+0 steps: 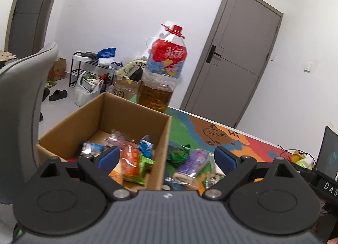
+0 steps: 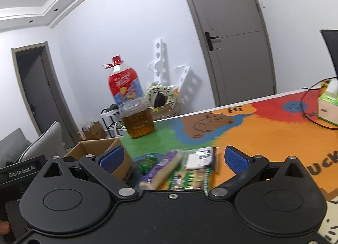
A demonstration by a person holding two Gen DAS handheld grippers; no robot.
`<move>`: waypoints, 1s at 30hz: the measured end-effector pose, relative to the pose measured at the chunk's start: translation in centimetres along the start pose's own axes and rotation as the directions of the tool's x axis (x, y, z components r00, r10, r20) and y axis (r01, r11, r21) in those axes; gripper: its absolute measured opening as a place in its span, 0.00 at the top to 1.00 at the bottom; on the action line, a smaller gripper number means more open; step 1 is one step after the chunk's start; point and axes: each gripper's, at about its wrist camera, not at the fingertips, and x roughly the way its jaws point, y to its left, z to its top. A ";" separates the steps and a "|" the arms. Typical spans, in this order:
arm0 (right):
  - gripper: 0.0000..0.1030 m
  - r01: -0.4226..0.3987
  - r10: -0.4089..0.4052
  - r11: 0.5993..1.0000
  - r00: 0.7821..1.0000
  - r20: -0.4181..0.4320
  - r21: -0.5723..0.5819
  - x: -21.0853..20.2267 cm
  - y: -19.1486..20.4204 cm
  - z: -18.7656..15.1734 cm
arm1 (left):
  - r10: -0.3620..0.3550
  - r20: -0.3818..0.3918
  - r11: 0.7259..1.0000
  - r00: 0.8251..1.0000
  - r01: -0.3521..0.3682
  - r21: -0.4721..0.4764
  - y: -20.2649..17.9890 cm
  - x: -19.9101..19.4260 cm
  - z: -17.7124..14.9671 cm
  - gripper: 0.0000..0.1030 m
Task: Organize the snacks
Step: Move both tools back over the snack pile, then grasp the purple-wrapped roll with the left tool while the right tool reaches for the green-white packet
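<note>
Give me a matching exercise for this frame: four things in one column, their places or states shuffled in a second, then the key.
Things:
1. Orange packet
2. Purple-wrapped roll
3. Oil bottle
4. Right gripper

Places or states:
A. Standing upright on the green part of the mat
B. Lying inside the cardboard box
C. Jaws wide open, nothing between them
D. Lying on the mat beside the box

Pairs: 1-B, 2-D, 3-A, 4-C

A colourful cartoon mat [image 2: 264,136] carries a cardboard box [image 1: 160,138], oil bottle [image 2: 135,115] and loose snack packets [image 2: 179,168]
</note>
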 end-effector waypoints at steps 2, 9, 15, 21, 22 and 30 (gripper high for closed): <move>0.00 0.008 -0.008 1.000 1.000 0.002 0.004 -0.2 -0.8 0.0 | -0.022 0.000 1.000 1.000 0.022 0.012 -0.6 0.0 -0.2 0.07; 0.00 -0.024 0.025 0.999 1.000 -0.015 0.046 0.0 -3.3 0.0 | -0.068 -0.007 0.996 0.998 0.069 0.063 -3.4 0.7 -0.7 0.07; 0.12 -0.045 0.048 0.997 0.998 -0.049 0.065 1.1 -4.3 -0.8 | -0.092 -0.029 0.991 0.995 0.095 0.096 -4.8 2.1 -1.4 0.12; 0.30 -0.053 0.064 0.993 0.992 -0.111 0.104 3.4 -5.1 -1.8 | -0.099 -0.085 0.984 0.991 0.111 0.140 -6.0 4.1 -2.2 0.35; 0.31 -0.051 0.066 0.992 0.991 -0.120 0.116 3.8 -5.3 -2.0 | -0.098 -0.088 0.983 0.991 0.110 0.148 -6.2 4.6 -2.3 0.35; 0.42 -0.029 0.072 0.976 0.978 -0.196 0.214 7.1 -6.9 -3.7 | -0.072 -0.126 0.976 0.989 0.096 0.197 -7.1 8.1 -3.5 0.38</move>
